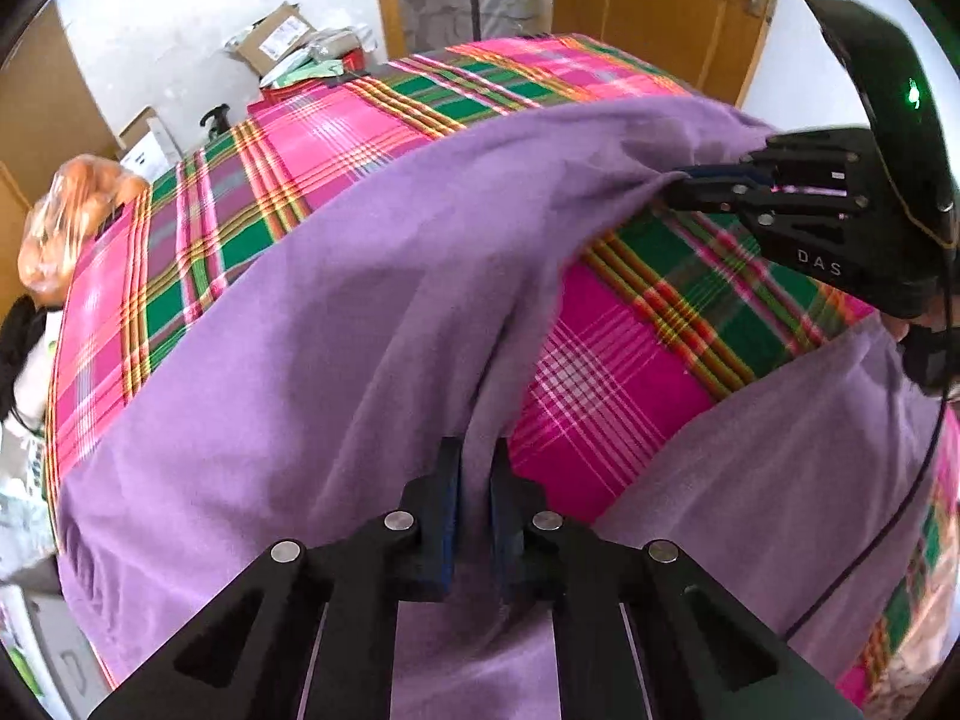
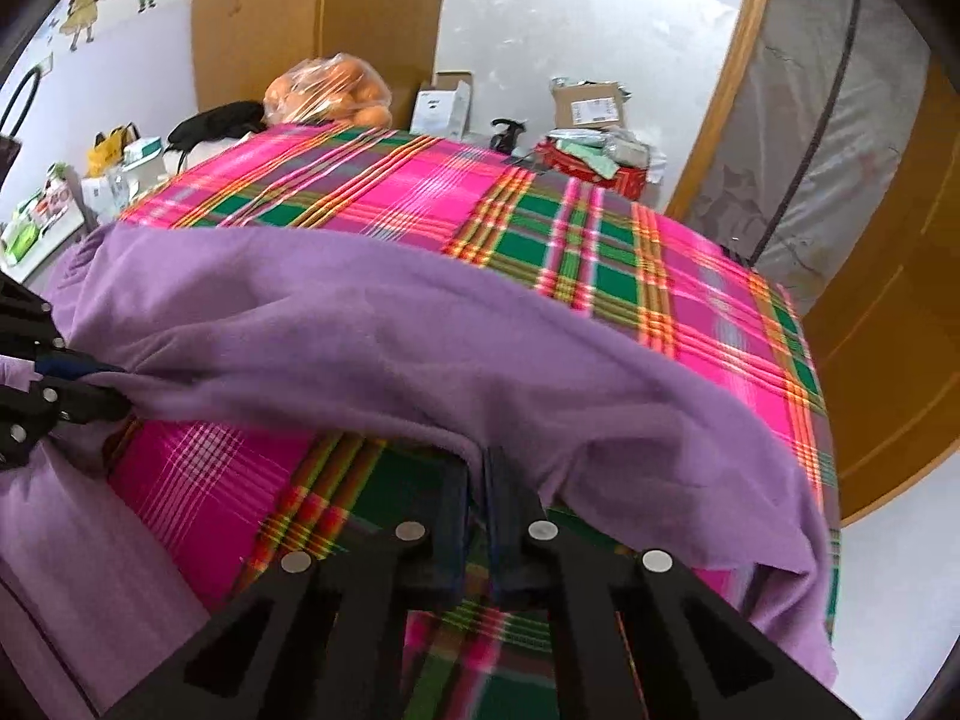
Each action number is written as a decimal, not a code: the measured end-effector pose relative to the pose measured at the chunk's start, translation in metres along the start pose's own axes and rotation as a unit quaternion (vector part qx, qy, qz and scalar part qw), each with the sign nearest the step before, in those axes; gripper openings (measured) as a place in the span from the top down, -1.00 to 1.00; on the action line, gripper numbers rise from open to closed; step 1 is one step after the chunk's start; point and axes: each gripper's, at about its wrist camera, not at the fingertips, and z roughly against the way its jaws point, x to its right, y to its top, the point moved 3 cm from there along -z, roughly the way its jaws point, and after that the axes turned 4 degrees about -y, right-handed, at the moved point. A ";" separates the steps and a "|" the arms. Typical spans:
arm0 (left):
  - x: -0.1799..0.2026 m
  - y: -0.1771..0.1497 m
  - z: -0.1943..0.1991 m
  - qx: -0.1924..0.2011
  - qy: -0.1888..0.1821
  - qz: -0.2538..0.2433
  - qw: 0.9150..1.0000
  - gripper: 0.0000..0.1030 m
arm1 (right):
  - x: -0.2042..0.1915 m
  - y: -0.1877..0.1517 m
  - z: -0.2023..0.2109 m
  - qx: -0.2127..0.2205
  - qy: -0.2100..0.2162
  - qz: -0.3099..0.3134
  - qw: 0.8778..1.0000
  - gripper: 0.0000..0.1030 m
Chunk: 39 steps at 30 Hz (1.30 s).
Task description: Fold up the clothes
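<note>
Garment draped across bedsheet, boxes behind bed, bagged oranges at far corner

Purple garment; pink-green plaid cloth

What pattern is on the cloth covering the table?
A pink, green and yellow plaid table cloth, clearest in the right wrist view.

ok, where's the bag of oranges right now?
The bag of oranges sits at the far edge of the plaid cloth, upper left of centre in the right wrist view, beside a white box; the left wrist view shows it at far left.
</note>
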 end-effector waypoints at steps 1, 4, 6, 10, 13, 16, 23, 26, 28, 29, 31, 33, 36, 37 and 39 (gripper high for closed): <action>-0.002 -0.001 0.004 0.005 -0.005 0.004 1.000 0.84 | 0.004 -0.001 0.004 0.003 -0.001 -0.005 1.000 0.90; -0.006 -0.003 0.017 0.020 -0.019 0.016 0.999 0.87 | 0.010 -0.007 0.017 0.012 0.013 -0.022 1.000 0.90; -0.008 -0.005 0.024 0.025 -0.031 0.019 0.999 0.88 | 0.014 -0.012 0.027 0.018 0.023 -0.035 0.999 0.90; -0.006 -0.012 0.026 0.018 -0.044 0.001 0.999 0.88 | 0.008 -0.029 0.028 -0.005 0.047 -0.023 0.999 0.89; -0.002 -0.022 0.021 0.000 -0.050 -0.008 0.999 0.88 | 0.007 -0.041 0.018 -0.033 0.047 -0.021 0.998 0.80; 0.002 -0.027 0.014 -0.017 -0.052 -0.011 0.998 0.88 | 0.021 -0.048 0.025 -0.025 0.046 -0.052 0.997 0.78; 0.000 -0.025 0.006 -0.041 -0.050 -0.006 0.998 0.85 | 0.101 -0.091 0.055 -0.007 -0.010 -0.195 0.981 0.39; -0.001 -0.022 0.010 -0.035 -0.056 0.007 0.998 0.85 | 0.139 -0.121 0.066 -0.001 -0.035 -0.279 0.960 0.29; -0.001 -0.019 0.014 -0.030 -0.058 0.012 0.998 0.83 | 0.154 -0.134 0.071 0.001 -0.050 -0.302 0.952 0.23; -0.001 -0.019 0.016 -0.029 -0.055 0.012 0.998 0.83 | 0.160 -0.140 0.073 0.002 -0.059 -0.308 0.949 0.19; 0.001 -0.016 0.020 -0.025 -0.055 0.009 0.998 0.82 | 0.162 -0.144 0.075 0.004 -0.066 -0.303 0.951 0.17; 0.003 -0.014 0.023 -0.021 -0.057 0.007 0.998 0.74 | 0.161 -0.144 0.070 0.001 -0.067 -0.294 0.953 0.15; 0.005 -0.013 0.024 -0.026 -0.052 0.005 0.998 0.71 | 0.156 -0.141 0.062 -0.005 -0.069 -0.278 0.958 0.14; 0.006 -0.012 0.024 -0.026 -0.051 0.005 0.998 0.71 | 0.154 -0.140 0.059 -0.006 -0.072 -0.269 0.961 0.14; 0.007 -0.011 0.028 -0.023 -0.052 0.008 0.998 0.71 | 0.148 -0.136 0.052 -0.009 -0.077 -0.247 0.966 0.14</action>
